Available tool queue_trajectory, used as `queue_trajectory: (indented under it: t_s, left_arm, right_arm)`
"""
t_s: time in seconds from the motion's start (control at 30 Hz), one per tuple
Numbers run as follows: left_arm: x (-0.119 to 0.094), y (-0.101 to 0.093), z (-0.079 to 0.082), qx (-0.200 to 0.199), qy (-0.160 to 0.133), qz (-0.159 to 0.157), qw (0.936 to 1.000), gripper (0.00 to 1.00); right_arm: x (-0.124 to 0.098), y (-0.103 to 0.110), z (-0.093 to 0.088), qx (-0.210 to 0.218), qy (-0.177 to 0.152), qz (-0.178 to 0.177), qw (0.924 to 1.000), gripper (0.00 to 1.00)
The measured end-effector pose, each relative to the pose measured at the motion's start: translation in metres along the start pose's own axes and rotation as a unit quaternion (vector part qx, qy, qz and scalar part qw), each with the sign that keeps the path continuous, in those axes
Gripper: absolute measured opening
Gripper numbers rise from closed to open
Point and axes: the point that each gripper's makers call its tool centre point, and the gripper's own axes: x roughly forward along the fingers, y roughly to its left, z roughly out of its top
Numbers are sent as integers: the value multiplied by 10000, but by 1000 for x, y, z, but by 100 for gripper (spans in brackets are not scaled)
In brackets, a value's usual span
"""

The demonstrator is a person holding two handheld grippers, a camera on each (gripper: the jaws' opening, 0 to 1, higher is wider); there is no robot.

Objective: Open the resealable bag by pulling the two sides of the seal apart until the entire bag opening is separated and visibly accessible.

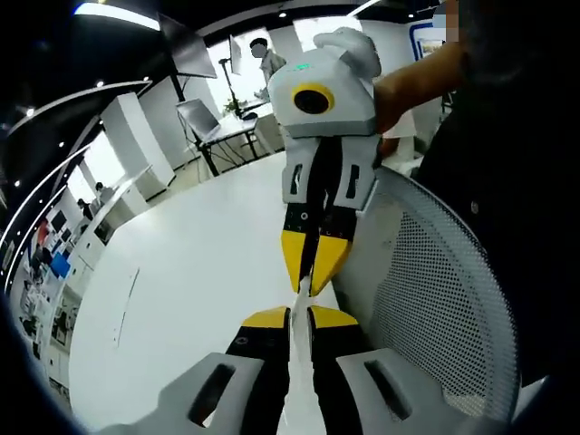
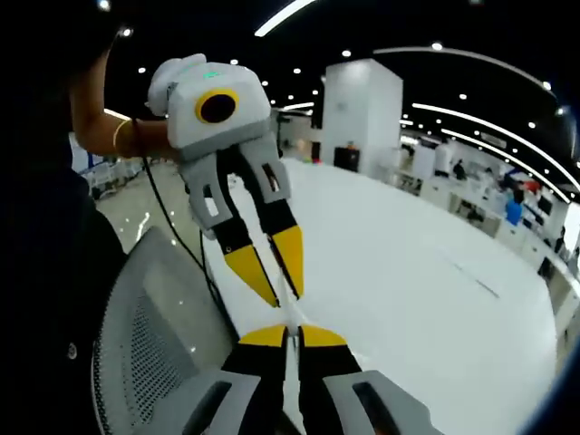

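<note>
The left gripper and the right gripper were both clamped on the thin clear resealable bag (held edge-on), above the white table.

A broad white counter stretches away under a dark ceiling set with round spotlights and long curved light strips. A grey mesh chair back stands just beside the counter's near edge. Farther off are a white block-shaped pillar, a desk with a monitor, and rows of distant workstations.
</note>
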Motion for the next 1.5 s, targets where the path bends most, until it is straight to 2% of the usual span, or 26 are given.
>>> queue_trajectory:
  t_s: [0.33, 0.6, 0.7, 1.03, 1.2, 1.5]
  left_arm:
    - [2, -7, 7, 157, -5, -232, 9996, 4]
    - [5, -12, 6, 40, -22, -342, 9994, 0]
    - [5, -13, 5, -57, -28, -380, 9993, 0]
    - [7, -16, 0, -98, 93, -399, 9991, 0]
    - [8, -14, 2, -265, 30, -314, 9991, 0]
    - [7, -14, 4, -200, -20, -283, 9994, 0]
  right_arm:
    - [0, 8, -2, -319, 160, 189, 9992, 0]
    - [-1, 7, -3, -242, 156, 144, 9995, 0]
    - [-1, 8, -2, -230, 151, 158, 9995, 4]
    - [1, 12, 0, -524, 236, 225, 9981, 1]
    - [1, 12, -1, -739, 294, 247, 9965, 0]
    - [0, 12, -1, -694, 367, 284, 9965, 0]
